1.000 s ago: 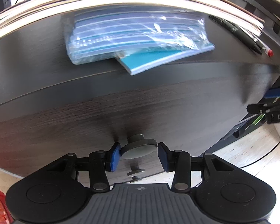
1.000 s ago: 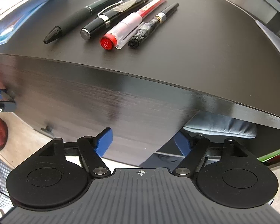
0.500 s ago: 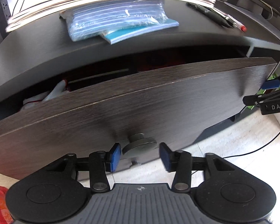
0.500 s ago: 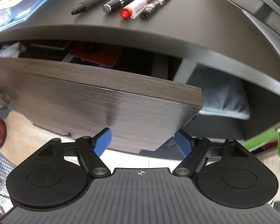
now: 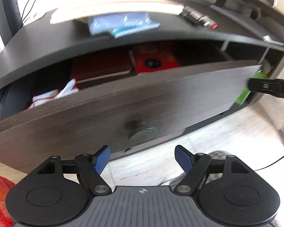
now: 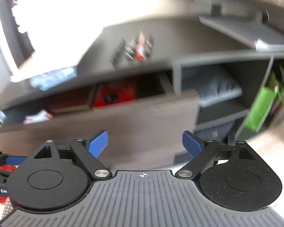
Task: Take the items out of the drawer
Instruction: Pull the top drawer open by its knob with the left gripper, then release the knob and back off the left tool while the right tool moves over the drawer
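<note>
Drawer of dark wood-grain board [image 5: 161, 94], set under the dark desktop [image 5: 47, 43], stands pulled well out, so its inside shows from above in both wrist views. Its round grey metal knob [image 5: 142, 130] sits on the front panel, apart from and just beyond the left gripper [image 5: 142, 157], whose blue-padded tongs are spread wide and hold nothing. The right gripper [image 6: 144, 141] hangs before the drawer's right end, its tongs likewise spread and empty.

Inside lie, from large to small: a flat dark-red book or box [image 5: 100, 68] in the middle, a bright red flat box with a dark round mark [image 5: 155, 60] just to its right, and a crumpled white cloth with red trim [image 5: 53, 94] at the left end. Both views are blurred, so finer detail cannot be told. On the desktop rest a blue plastic-wrapped packet [image 5: 123, 24] and a row of pens [image 6: 136, 49]; whether any of these came from the drawer cannot be told.

As I judge it, the opening is done and the step in hand is reaching in for an item. That calls for lifting a gripper over the front panel's top edge, lowering it onto one item, likely the near red box or the cloth, and pinching a flat edge or a fold.
</note>
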